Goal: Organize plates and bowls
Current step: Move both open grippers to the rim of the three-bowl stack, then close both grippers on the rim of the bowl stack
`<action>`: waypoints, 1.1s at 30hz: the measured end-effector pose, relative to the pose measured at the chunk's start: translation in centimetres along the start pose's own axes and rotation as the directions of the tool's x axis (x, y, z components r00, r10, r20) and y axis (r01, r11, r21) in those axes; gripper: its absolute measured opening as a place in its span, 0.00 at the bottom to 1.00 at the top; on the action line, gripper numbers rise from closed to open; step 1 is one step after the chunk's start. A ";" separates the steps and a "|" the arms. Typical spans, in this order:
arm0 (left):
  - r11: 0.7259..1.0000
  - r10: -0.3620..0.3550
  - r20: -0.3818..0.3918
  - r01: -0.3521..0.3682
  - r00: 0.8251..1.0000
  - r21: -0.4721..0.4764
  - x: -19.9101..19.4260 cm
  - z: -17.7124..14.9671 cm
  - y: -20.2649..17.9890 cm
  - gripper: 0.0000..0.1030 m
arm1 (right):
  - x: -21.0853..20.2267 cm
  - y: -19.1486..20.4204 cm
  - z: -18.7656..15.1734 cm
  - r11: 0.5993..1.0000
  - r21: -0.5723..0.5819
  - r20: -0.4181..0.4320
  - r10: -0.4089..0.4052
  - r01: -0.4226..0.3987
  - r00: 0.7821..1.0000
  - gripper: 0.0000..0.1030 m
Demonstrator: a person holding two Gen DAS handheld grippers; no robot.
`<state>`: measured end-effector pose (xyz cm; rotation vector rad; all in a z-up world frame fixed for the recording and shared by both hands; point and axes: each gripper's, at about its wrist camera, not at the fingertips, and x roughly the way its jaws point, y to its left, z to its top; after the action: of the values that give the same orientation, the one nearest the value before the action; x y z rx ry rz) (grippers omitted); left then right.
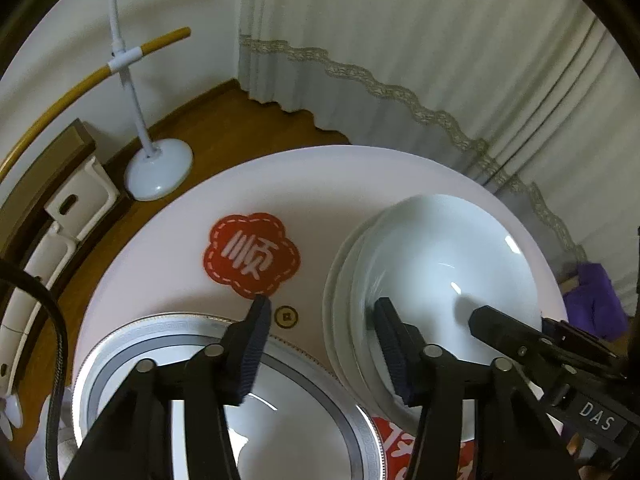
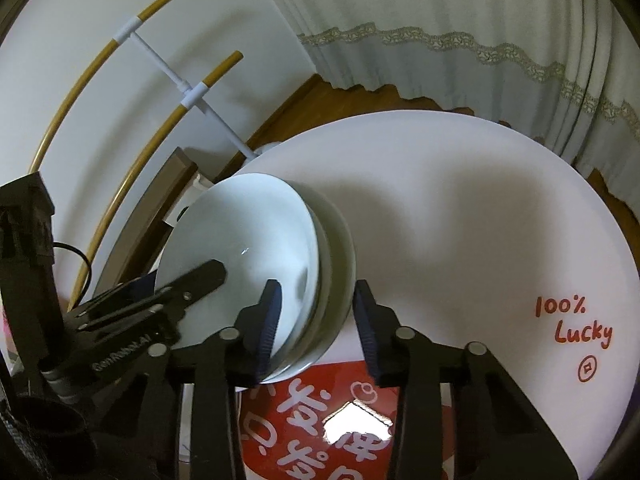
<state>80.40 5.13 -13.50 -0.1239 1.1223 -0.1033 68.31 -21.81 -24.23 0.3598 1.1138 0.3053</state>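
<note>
Stack of white bowls (image 1: 440,280) sits on the round white worktop (image 1: 320,184), top bowl nested in the ones under it, nothing inside. Beside it lies a plate w/ silver patterned rim (image 1: 224,364), also bare.

Your left tool (image 1: 324,312) is wide apart: one finger over the plate rim, the other just inside the top bowl's near rim. Can't tell if it touches.

Your right tool (image 2: 316,292) is apart too, straddling the stack's rim, one finger inside the bowl, one outside.

Bowls look glossy, pale bluish-white, top one slightly blurred. Red printed mat (image 2: 320,420) lies under the stack's near edge.
</note>
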 end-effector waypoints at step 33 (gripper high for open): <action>0.991 -0.010 0.056 0.003 0.998 0.132 -0.4 -2.3 -2.3 0.25 | 0.1 0.7 -0.6 0.997 -0.077 0.026 -0.019 0.021 0.999 0.37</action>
<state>78.13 2.76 -13.77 -0.0126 1.0555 -0.1782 67.73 -21.06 -24.28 0.2835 1.0767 0.3242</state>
